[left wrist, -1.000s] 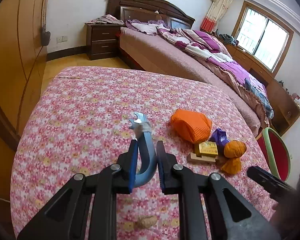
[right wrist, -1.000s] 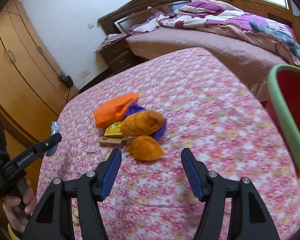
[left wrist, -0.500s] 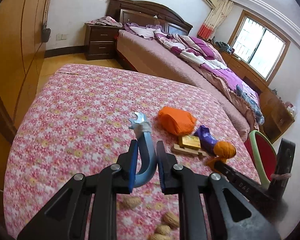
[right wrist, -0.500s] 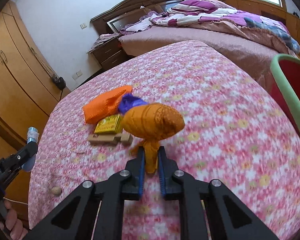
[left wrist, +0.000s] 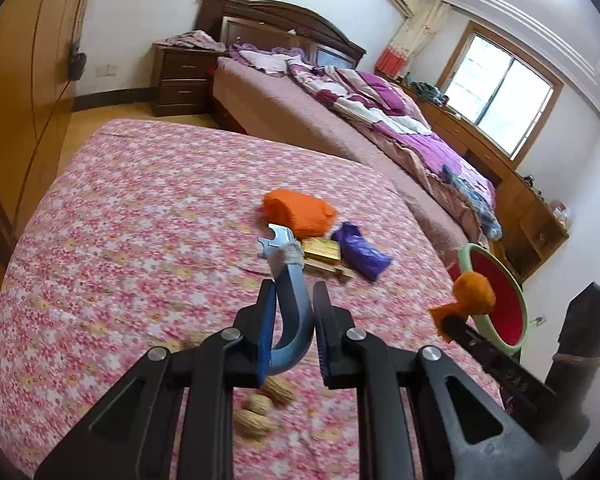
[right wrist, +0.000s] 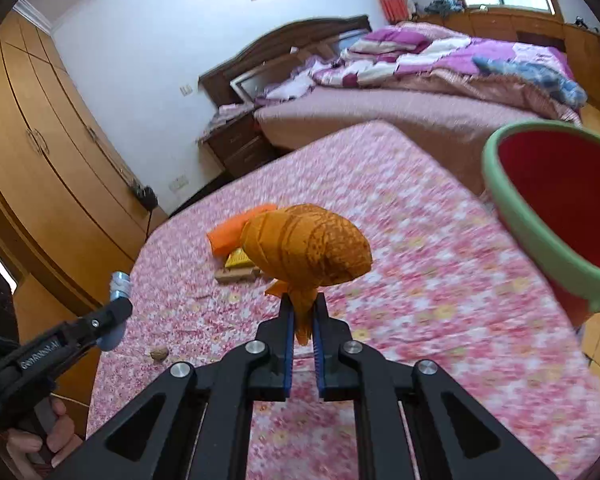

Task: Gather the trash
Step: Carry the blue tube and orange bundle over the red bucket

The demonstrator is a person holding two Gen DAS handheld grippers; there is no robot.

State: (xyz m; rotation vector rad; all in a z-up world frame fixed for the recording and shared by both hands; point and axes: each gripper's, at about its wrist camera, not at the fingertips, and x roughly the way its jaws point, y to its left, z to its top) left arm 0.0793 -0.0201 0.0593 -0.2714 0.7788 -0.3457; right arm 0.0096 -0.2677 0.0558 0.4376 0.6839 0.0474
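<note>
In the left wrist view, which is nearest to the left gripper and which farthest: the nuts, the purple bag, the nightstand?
From the left gripper:
1. Nuts, just under the fingers.
2. Purple bag, mid-table, ahead to the right.
3. Nightstand, far, against the back wall.

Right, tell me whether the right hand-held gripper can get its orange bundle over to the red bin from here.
Probably yes: the right hand-held gripper holds the orange bundle clear of the flowered bedspread, and nothing shows between it and the red bin.
</note>
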